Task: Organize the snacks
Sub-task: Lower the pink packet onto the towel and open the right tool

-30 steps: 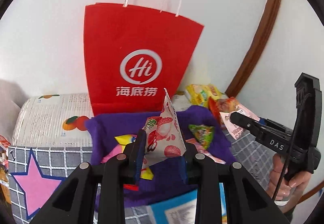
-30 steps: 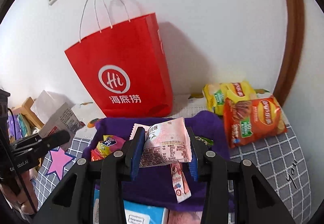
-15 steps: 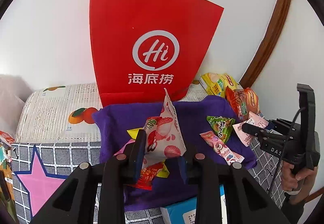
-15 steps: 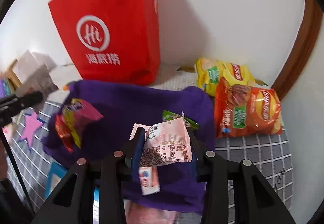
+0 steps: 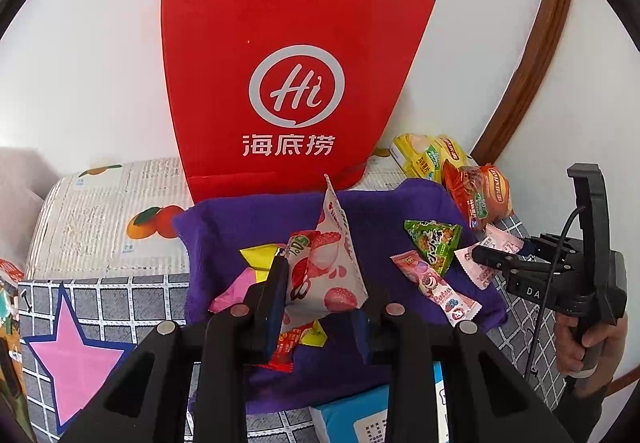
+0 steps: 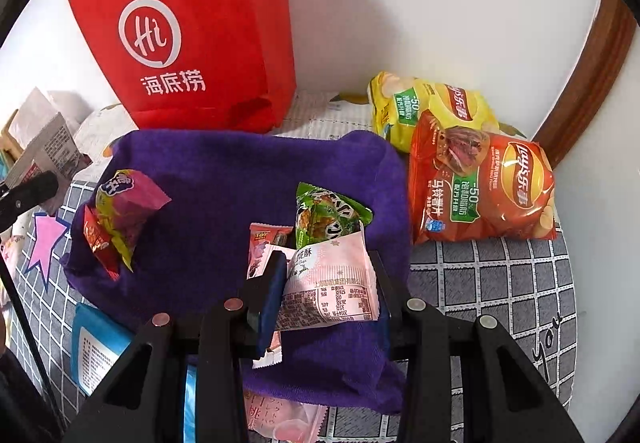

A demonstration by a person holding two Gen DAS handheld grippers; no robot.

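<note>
My left gripper (image 5: 320,307) is shut on a white lychee-print snack pouch (image 5: 326,267) and holds it above the purple towel (image 5: 256,219). My right gripper (image 6: 328,295) is shut on a pale pink snack packet (image 6: 332,287) over the towel's right part (image 6: 224,179); it also shows in the left wrist view (image 5: 486,263). On the towel lie a green triangular pack (image 6: 326,213), a pink candy bar (image 5: 436,289), and a pink-yellow pack (image 6: 120,207). A red paper bag (image 5: 280,75) stands behind against the wall.
Yellow (image 6: 432,107) and orange (image 6: 484,187) chip bags lie right of the towel near a brown door frame (image 6: 592,83). A blue box (image 6: 92,351) sits at the front edge. A pink star (image 5: 76,359) marks the grid cloth on the left.
Both grippers moved forward and lower toward the towel and red bag, each keeping its packet. The right gripper shifted right, toward the chip bags.
</note>
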